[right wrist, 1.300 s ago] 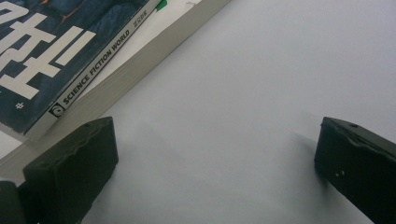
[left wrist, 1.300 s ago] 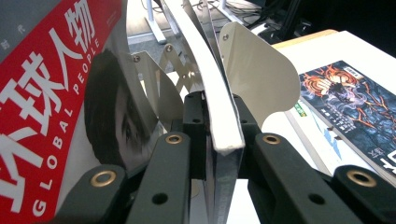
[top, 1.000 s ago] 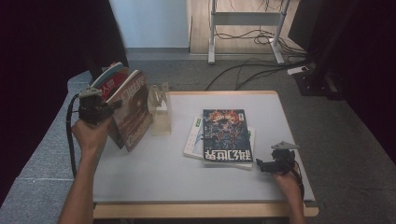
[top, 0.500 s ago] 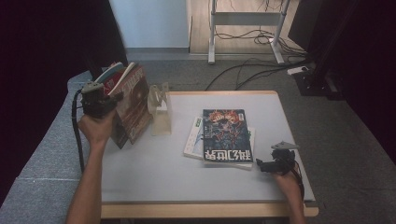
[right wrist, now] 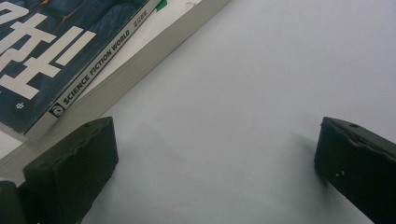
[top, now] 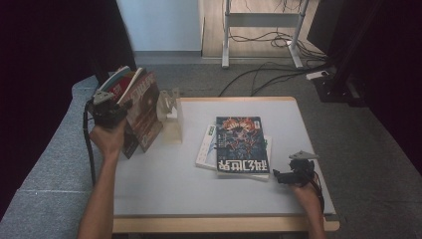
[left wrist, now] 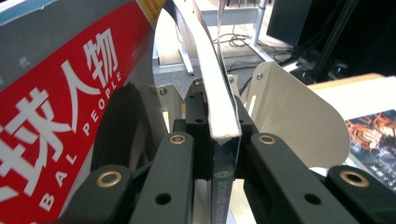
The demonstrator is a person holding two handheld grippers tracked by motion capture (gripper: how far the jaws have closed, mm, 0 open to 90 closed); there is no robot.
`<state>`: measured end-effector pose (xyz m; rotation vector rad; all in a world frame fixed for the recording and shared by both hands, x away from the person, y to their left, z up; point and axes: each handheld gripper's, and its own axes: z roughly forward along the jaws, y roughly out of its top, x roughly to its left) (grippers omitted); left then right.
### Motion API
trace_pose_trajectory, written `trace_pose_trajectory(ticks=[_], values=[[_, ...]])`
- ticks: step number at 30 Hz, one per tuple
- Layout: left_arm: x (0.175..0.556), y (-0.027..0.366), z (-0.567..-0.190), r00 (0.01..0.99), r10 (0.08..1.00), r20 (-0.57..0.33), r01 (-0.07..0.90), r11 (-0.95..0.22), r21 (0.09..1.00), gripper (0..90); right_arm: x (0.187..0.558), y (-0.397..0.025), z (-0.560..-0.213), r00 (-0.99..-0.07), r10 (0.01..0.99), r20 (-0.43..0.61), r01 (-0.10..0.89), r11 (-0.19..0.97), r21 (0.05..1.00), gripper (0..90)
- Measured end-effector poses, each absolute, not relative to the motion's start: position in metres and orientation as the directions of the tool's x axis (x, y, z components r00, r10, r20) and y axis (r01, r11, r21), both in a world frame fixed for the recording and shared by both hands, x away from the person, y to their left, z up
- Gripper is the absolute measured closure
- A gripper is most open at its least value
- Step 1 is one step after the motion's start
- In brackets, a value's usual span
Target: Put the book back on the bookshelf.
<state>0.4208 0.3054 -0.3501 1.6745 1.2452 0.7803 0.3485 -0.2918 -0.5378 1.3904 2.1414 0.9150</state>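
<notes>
My left gripper (top: pixel 122 107) is shut on the edge of a dark-covered magazine (top: pixel 144 112) and holds it nearly upright at the table's left edge, beside a white metal bookend (top: pixel 171 119). In the left gripper view its jaws (left wrist: pixel 217 121) clamp that magazine's spine (left wrist: pixel 224 135), a red-covered magazine (left wrist: pixel 60 107) leans at the left, and the bookend (left wrist: pixel 299 116) stands behind. A blue science fiction magazine (top: pixel 241 144) lies on top of a flat stack mid-table. My right gripper (top: pixel 286 177) rests open on the table just right of that stack (right wrist: pixel 60 51), with nothing between its jaws (right wrist: pixel 217 163).
More magazines (top: pixel 117 82) lean behind the held one at the far left. The grey table (top: pixel 199 194) has bare surface in front. Off the table's far side lie floor cables (top: pixel 268 74) and a desk frame (top: pixel 259 20).
My left gripper has shifted slightly right with the magazine, tipping it more upright toward the bookend. The right gripper has stayed where it was.
</notes>
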Motion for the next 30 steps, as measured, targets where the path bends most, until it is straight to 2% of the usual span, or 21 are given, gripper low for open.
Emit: trace_pose_trajectory(ticks=[5, 13, 25, 30], values=[[0.42, 0.302, -0.35, 0.288, 0.957, 0.011, 0.398, -0.13, 0.908, 81.8, 0.349, -0.292, -0.538, -0.407, 0.913, 0.002, 0.632, 0.281, 0.722, 0.0], [0.416, 0.302, -0.352, 0.289, 0.956, 0.044, 0.393, -0.16, 0.906, 73.7, 0.349, -0.292, -0.538, -0.407, 0.913, 0.002, 0.633, 0.281, 0.722, 0.0], [0.403, 0.31, -0.351, 0.355, 0.934, -0.027, 0.393, -0.123, 0.911, 60.1, 0.349, -0.292, -0.538, -0.408, 0.913, 0.001, 0.632, 0.281, 0.722, 0.0], [0.397, 0.31, -0.35, 0.376, 0.926, -0.02, 0.388, -0.138, 0.911, 53.6, 0.349, -0.292, -0.538, -0.408, 0.913, 0.001, 0.632, 0.282, 0.722, 0.0]])
